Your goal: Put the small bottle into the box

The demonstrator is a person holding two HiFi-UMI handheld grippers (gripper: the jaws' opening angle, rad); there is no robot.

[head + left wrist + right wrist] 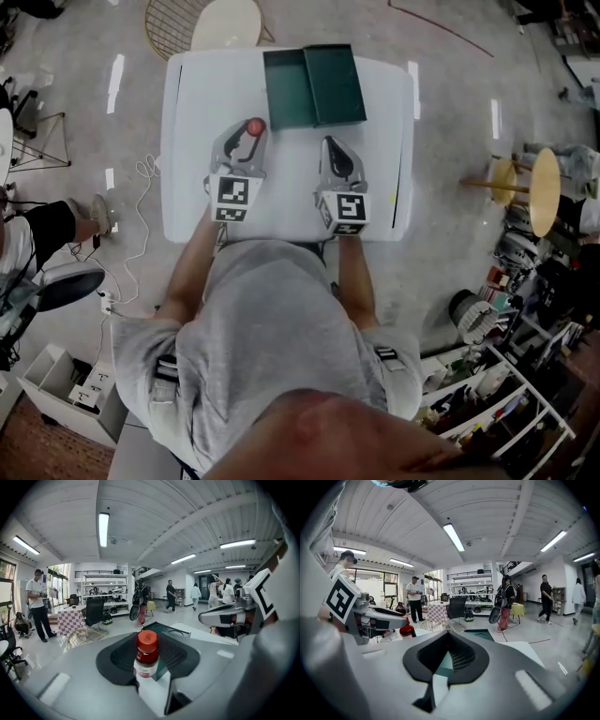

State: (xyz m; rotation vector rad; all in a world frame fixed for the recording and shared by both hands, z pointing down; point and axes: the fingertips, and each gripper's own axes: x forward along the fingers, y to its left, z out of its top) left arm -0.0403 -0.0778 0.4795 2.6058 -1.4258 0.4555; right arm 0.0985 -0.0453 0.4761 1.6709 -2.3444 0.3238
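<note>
The small bottle (254, 127), with a red cap and a white label, stands upright between the fingers of my left gripper (249, 139), which is shut on it. In the left gripper view the small bottle (147, 644) fills the gap between the dark pads. The dark green box (314, 84) lies open at the table's far edge, just beyond both grippers; the same box (161, 629) shows behind the bottle. My right gripper (337, 157) rests beside the left one, shut and holding nothing. In the right gripper view its tips (449, 637) meet in front of the box (480, 633).
The white table (187, 141) ends close on either side of the grippers. A wicker chair (202, 23) stands behind it, a cable (141, 216) lies on the floor to the left, and round stools (525, 183) stand to the right. Several people (36, 604) are in the room beyond.
</note>
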